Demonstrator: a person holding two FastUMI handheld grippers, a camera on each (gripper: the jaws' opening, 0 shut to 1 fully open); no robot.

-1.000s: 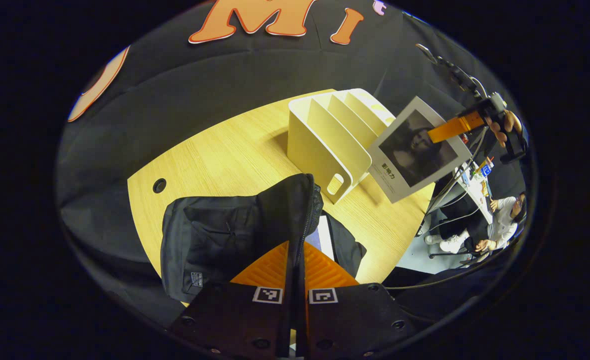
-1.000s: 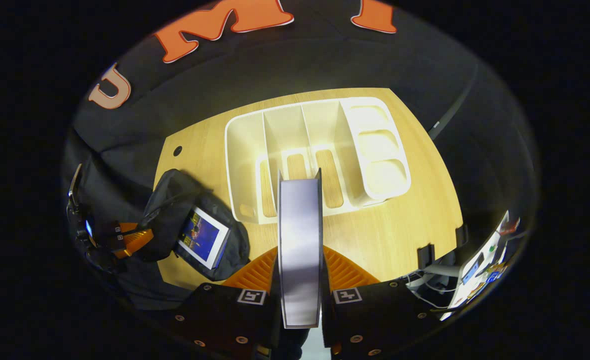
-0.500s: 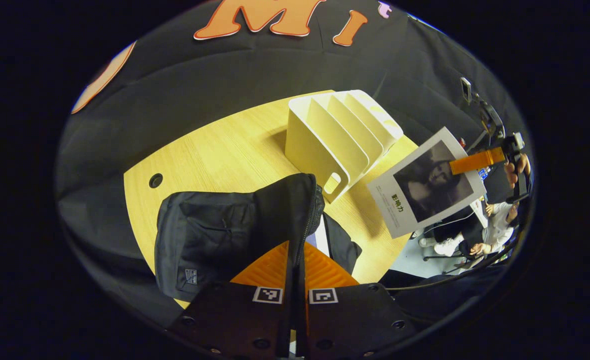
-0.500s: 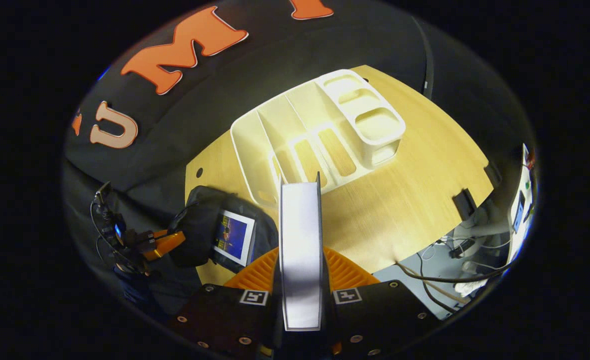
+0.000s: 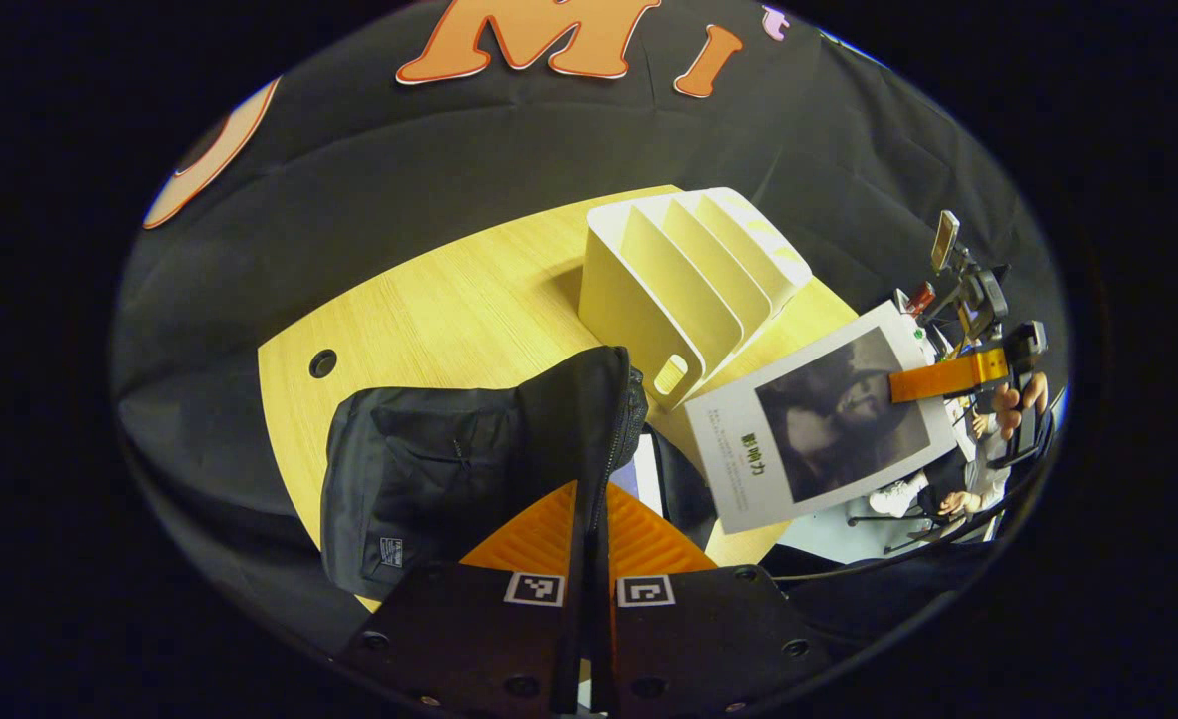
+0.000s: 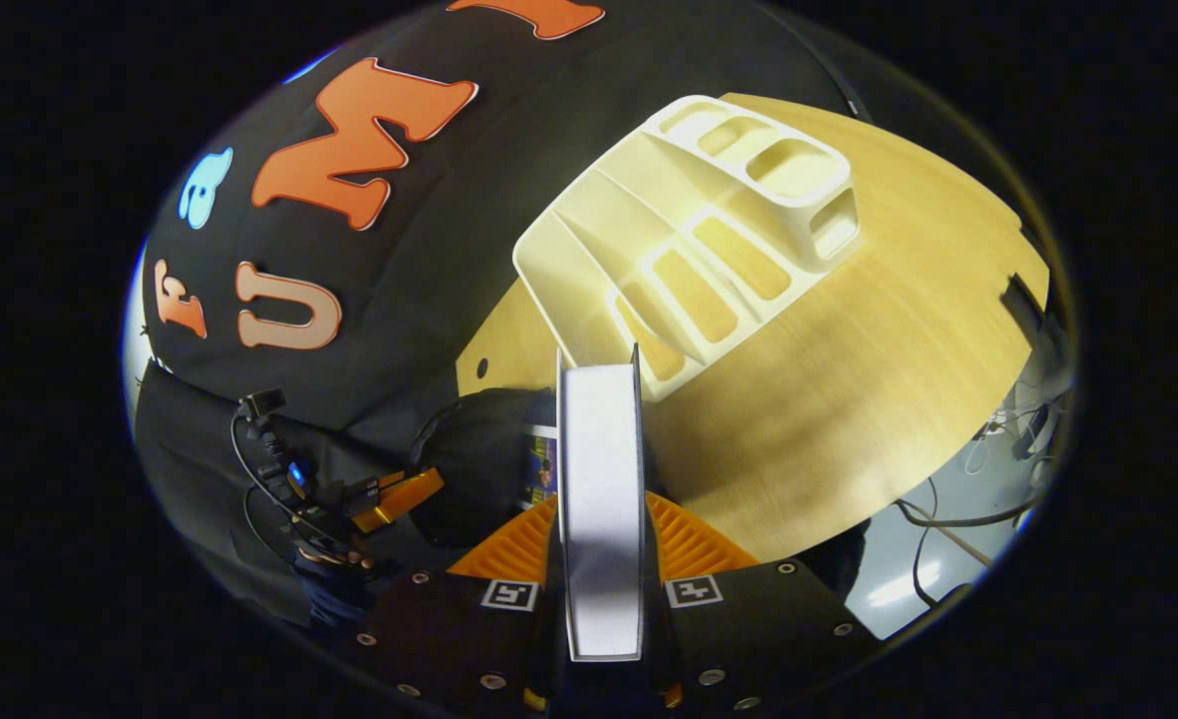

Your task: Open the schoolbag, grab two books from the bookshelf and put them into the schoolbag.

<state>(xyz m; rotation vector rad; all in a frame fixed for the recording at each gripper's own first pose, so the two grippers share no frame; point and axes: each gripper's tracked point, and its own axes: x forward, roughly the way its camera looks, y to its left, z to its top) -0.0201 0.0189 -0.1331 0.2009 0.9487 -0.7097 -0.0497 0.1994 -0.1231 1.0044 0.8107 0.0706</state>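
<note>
The black schoolbag (image 5: 429, 469) lies on the wooden table, and my left gripper (image 5: 591, 499) is shut on its raised flap (image 5: 589, 399), holding the mouth open. A book with a blue cover (image 6: 541, 467) sits inside the bag. My right gripper (image 6: 601, 499) is shut on a grey-white book (image 6: 601, 499), seen edge-on. In the left gripper view the same book (image 5: 819, 424) shows its dark portrait cover, hanging to the right of the bag with the right gripper (image 5: 933, 379) on its far edge. The cream bookshelf (image 5: 689, 280) stands behind, its slots empty.
The table (image 5: 449, 310) has a round cable hole (image 5: 322, 362) at its left. Off the table's right edge are cables and a seated person (image 5: 963, 489) on the floor side. Black cloth walls the back.
The right gripper has swung the grey-white book down and leftward, closer to the schoolbag. The left gripper still holds the flap up, almost unmoved.
</note>
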